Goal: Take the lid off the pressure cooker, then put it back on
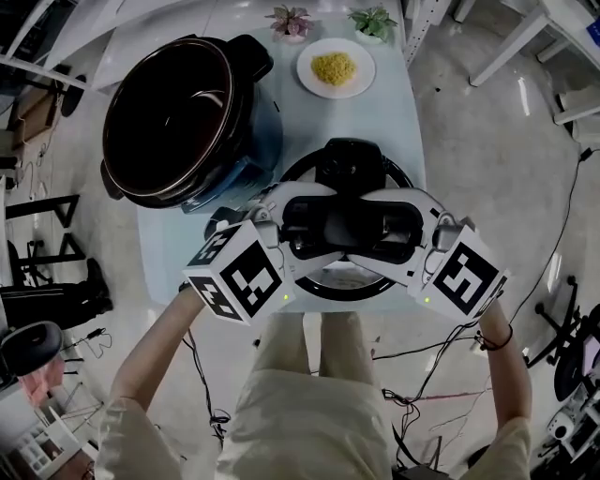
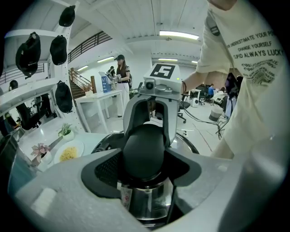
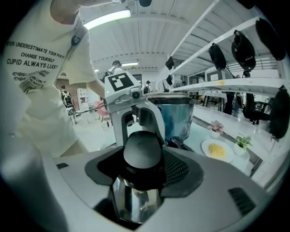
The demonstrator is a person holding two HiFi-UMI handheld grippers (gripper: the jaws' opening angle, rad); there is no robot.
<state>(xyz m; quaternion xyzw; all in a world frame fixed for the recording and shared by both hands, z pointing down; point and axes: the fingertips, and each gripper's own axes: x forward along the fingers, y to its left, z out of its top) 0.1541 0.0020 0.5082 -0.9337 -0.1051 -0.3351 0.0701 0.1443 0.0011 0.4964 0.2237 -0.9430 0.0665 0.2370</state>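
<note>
The pressure cooker point(image 1: 178, 117) stands open at the table's left, its dark pot showing. Its round steel lid point(image 1: 352, 286) is to the right of it, over the table's near edge. Whether the lid rests on the table I cannot tell. My left gripper point(image 1: 314, 230) and right gripper point(image 1: 389, 230) meet from opposite sides at the lid's black handle point(image 1: 349, 225). In the left gripper view the handle point(image 2: 144, 152) fills the gap between my left gripper's point(image 2: 144, 170) pads. The right gripper view shows the handle point(image 3: 142, 152) likewise clamped in my right gripper point(image 3: 142, 172).
A white plate of yellow food point(image 1: 336, 67) sits at the far side of the pale table point(image 1: 394, 122), with two small potted plants point(image 1: 291, 21) behind it. Cables lie on the floor near the person's legs. Other people stand at tables in the background.
</note>
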